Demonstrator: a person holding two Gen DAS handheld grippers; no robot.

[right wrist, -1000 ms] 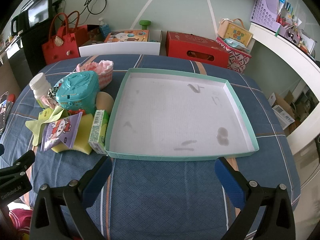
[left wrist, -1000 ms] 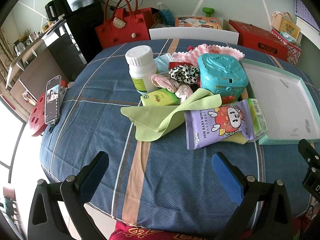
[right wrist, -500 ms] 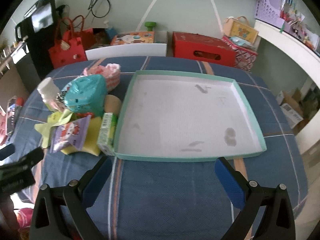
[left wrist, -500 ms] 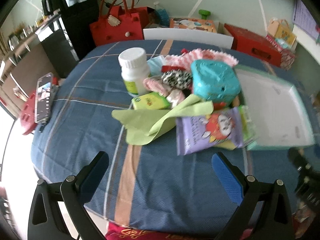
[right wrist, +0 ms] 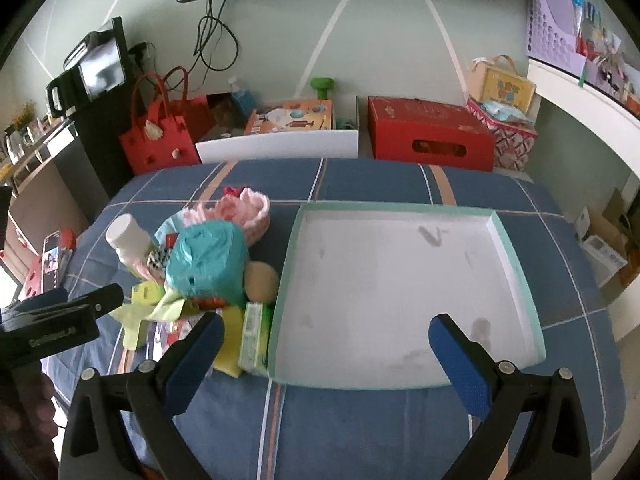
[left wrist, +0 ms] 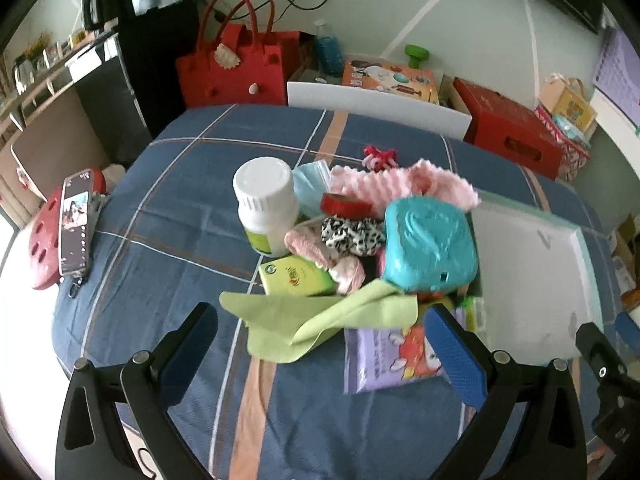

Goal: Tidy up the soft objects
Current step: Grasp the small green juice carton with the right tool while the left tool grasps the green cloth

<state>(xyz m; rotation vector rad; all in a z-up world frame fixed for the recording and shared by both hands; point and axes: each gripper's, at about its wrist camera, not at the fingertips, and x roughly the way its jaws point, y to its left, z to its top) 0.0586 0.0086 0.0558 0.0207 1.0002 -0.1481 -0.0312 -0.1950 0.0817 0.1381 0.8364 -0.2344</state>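
1. The table [right wrist: 360, 432], under its blue plaid cloth, fills the lower half of both views, and it sits larger than a second ago: I have pushed both grippers forward toward the work.
2. The tray [right wrist: 516, 276] with the mint rim lies right of centre in the right wrist view. It holds nothing, so I judge the sorting has not started.
3. The pile sits touching the tray's left wall, in the middle of the left wrist view. It has not shifted; only my viewpoint has closed in.
4. In the pile, the teal case [left wrist: 430, 244] rests on top, and the white bottle [left wrist: 266, 204] stands upright at upper left. Both look hard, so I would leave them.
5. The soft pieces: the pink fleecy cloth [left wrist: 404, 186] behind, the green cloth [left wrist: 316, 320] draped at the front, and the spotted scrunchie [left wrist: 352, 234] between.
6. The left gripper [left wrist: 320, 354] is spread wide and empty, its fingertips now flanking the green cloth's near edge. That looks like my first pick.
7. The right gripper [right wrist: 326, 360] is also wide and empty, hovering over the tray's near rim.
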